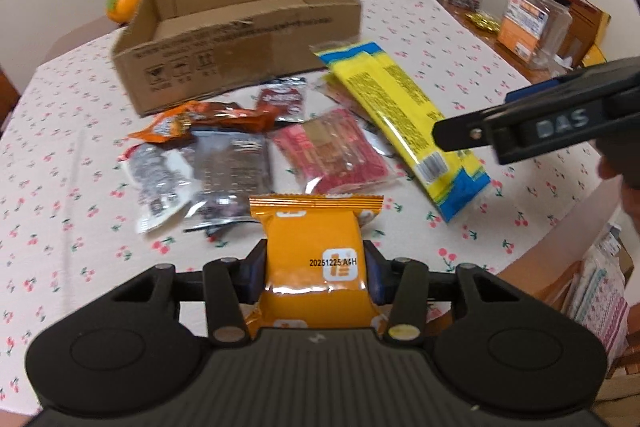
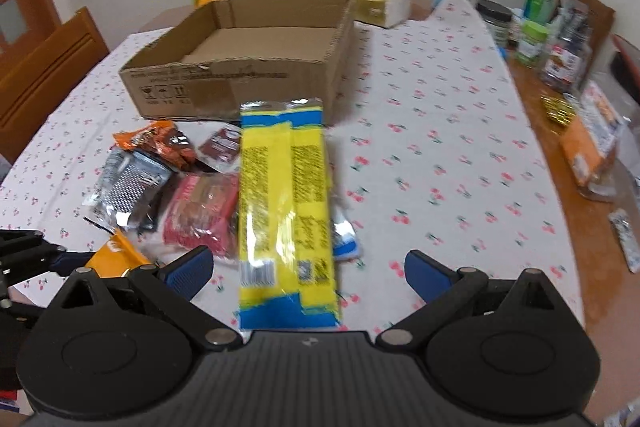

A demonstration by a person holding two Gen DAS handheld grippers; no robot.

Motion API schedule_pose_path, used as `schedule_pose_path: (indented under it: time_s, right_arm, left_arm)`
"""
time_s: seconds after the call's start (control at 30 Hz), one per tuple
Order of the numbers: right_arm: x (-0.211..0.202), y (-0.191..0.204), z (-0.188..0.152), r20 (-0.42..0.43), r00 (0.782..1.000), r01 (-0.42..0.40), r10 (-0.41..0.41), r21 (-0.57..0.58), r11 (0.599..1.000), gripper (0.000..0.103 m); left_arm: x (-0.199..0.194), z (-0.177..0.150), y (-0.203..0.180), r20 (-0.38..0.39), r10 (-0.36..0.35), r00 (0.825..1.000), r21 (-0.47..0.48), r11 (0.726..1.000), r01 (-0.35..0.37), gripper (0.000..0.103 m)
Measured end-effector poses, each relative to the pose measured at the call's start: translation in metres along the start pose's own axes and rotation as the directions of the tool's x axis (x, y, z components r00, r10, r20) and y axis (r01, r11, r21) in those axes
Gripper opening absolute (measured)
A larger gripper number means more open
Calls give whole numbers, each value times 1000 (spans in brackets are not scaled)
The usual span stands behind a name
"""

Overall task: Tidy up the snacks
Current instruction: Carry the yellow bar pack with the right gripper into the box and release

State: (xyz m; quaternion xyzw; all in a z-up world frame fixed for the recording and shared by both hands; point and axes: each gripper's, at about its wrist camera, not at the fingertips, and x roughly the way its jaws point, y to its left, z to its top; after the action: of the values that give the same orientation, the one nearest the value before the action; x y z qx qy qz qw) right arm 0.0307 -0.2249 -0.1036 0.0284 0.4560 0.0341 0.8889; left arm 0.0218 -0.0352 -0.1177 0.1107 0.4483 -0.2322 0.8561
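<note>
On the left, our left gripper (image 1: 316, 263) is clamped on a flat orange foil snack packet (image 1: 316, 247), and since the pads pinch only its slippery lower half, we judge it could slide free before reaching the open brown cardboard box (image 1: 240, 39) well ahead. To the right, our right gripper (image 2: 308, 267) stands spread wide around the near end of the long yellow-and-blue plastic snack pack (image 2: 286, 211), apparently not touching it, though the view is blurred; closing crooked could skew that pack into the red wrapped snack (image 2: 200, 215) just beside its left pad.
</note>
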Motion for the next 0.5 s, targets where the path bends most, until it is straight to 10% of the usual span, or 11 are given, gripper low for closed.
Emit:
schedule_pose_path:
  time_s: [0.5]
  right_arm:
    - [48, 10, 16, 1, 998, -59, 59, -51, 997, 86]
  left_arm:
    - [-12, 2, 32, 9, 48, 999, -109, 993, -46, 46]
